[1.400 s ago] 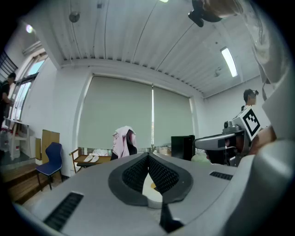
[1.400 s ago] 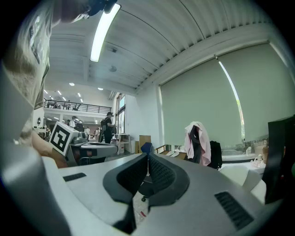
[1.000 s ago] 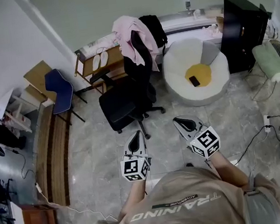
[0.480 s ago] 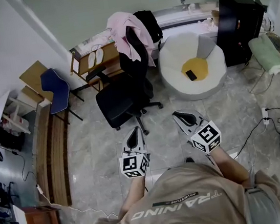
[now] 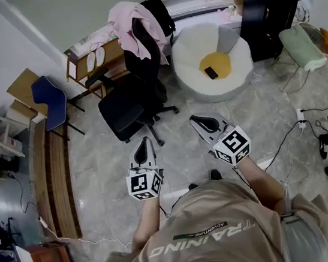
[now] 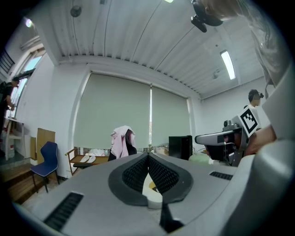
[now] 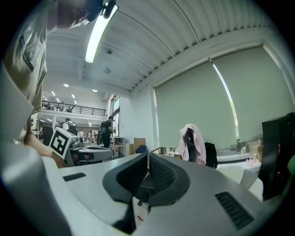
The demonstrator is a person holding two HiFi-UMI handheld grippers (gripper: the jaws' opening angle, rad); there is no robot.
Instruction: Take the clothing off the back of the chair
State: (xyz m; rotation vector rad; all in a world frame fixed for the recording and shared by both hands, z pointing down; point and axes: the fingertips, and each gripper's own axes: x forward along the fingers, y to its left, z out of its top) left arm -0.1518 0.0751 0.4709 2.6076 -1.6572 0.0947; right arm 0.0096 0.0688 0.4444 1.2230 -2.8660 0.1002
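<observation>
Both tools, left tool (image 5: 142, 145) and right tool (image 5: 202, 122), look closed and empty in the head view, with the pink clothing (image 5: 128, 23) draped over the chair (image 5: 129, 96) back at 11 o'clock, well apart. Both gripper views show the jaws pressed together. It seems best to step closer, open one tool, pinch the fabric high and lift.

Pink clothing (image 5: 128, 24) draped the black chair (image 5: 125, 105); left tool (image 5: 142, 142) and right tool (image 5: 195, 119) hovered well short of it.

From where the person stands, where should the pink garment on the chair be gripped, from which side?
Probably grip the pink garment at its bunched fold atop the backrest, coming from the seat side: it drapes over that edge, so lifting upward should free it.
</observation>
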